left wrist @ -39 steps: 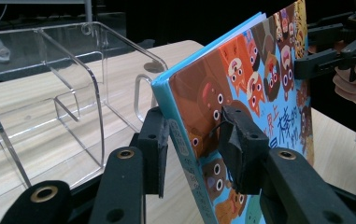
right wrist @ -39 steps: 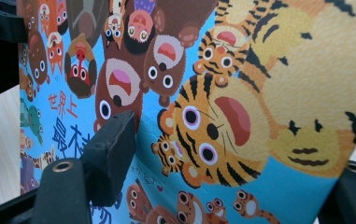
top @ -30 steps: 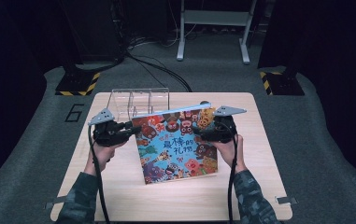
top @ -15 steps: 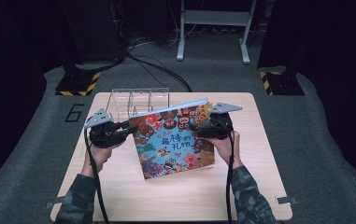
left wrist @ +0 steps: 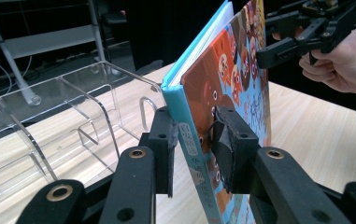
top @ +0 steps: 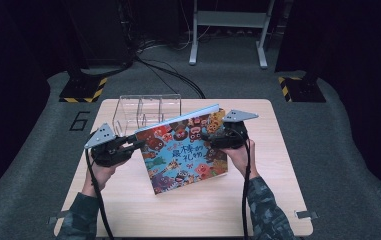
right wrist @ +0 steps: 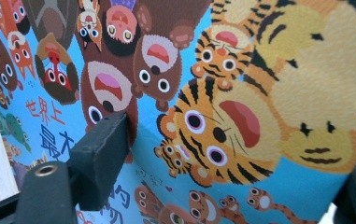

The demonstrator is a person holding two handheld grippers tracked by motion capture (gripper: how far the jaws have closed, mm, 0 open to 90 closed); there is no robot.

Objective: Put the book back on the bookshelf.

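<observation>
Book (top: 183,150) is propped tilted mid-table, its left edge near the spine clenched in the left gripper (left wrist: 194,149). Right gripper (top: 213,136) has just been opening and looks let go, pads off the cover. One-sided hold means it could swing or flop over, I reckon. Clear rack (top: 148,111) at the far side holds nothing.

Our left gripper (top: 137,145) level, jaws just closing, pads pinching inward, our right gripper (top: 209,136) level, jaws just opening, both forearms low, sleeved.
</observation>
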